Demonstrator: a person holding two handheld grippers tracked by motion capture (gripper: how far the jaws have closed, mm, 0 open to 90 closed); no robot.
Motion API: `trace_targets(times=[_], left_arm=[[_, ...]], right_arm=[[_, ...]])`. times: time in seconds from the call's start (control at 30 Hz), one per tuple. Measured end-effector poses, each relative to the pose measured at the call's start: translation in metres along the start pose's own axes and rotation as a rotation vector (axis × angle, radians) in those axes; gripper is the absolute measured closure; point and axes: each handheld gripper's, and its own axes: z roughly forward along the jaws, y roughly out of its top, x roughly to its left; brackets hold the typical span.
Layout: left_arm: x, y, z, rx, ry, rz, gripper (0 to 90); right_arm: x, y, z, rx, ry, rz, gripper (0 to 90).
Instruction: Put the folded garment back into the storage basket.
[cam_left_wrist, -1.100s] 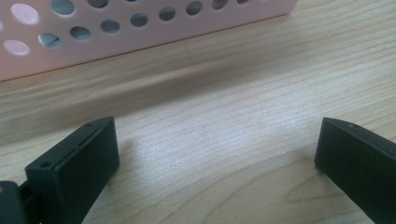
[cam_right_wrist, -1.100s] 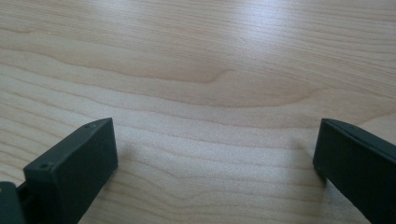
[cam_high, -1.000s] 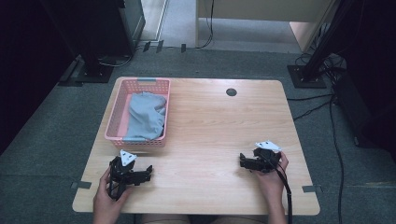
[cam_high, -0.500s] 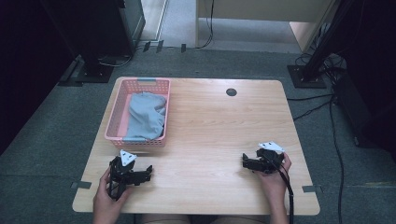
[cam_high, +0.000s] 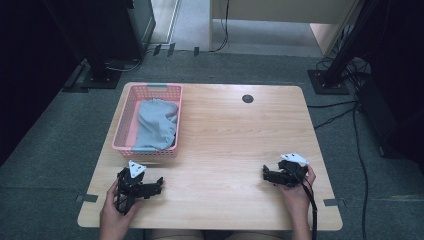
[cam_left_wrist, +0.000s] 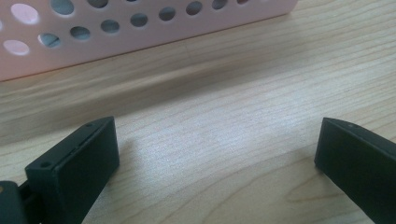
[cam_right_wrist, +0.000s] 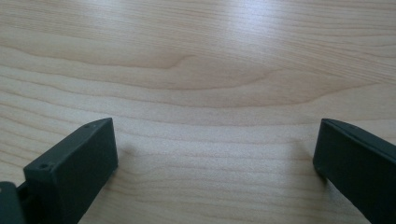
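Pink perforated plastic basket (cam_high: 125, 119) sitting at the left of the light wooden table (cam_high: 235, 135), holding a folded grey-blue cloth (cam_high: 157, 124) and running its long axis from the near side toward the far edge, short near wall facing the person. Bearing no readable brand, label or writing, nor any on the table. Left black two-jaw gripper (cam_high: 152, 187) resting low on the wood just in front of the basket's near wall, jaws spread wide with bare tabletop between them; pink wall with round holes (cam_left_wrist: 116, 28) crossing the top of the left gripper view, cloth showing faintly through the holes. Right black two-jaw gripper (cam_high: 267, 175) lying well apart near the right front corner, jaws likewise spread wide over plain wood grain (cam_right_wrist: 201, 84), gripping nothing. Small dark round hole (cam_high: 248, 98) sitting near the far edge. Grey carpet floor (cam_high: 45, 150) surrounding the table, with black stand bases and cables (cam_high: 345, 112) trailing behind and to the right.
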Motion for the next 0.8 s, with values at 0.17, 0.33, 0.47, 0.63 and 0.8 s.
trace_targets(times=[0.17, 0.33, 0.47, 0.63, 0.8], left_arm=[[0.000, 0.000, 0.000, 0.000, 0.000, 0.000, 0.0], [0.000, 0.000, 0.000, 0.000, 0.000, 0.000, 0.0], [0.000, 0.000, 0.000, 0.000, 0.000, 0.000, 0.0], [0.000, 0.000, 0.000, 0.000, 0.000, 0.000, 0.0], [0.000, 0.000, 0.000, 0.000, 0.000, 0.000, 0.0]], right_arm=[[-0.003, -0.001, -0.001, 0.001, -0.005, 0.007, 0.0], [-0.006, -0.003, -0.003, -0.001, -0.012, 0.012, 0.0], [-0.010, -0.004, -0.004, 0.000, -0.017, 0.018, 0.0], [-0.014, -0.005, -0.006, -0.001, -0.025, 0.027, 0.0], [-0.016, -0.006, -0.006, 0.000, -0.029, 0.030, 0.0]])
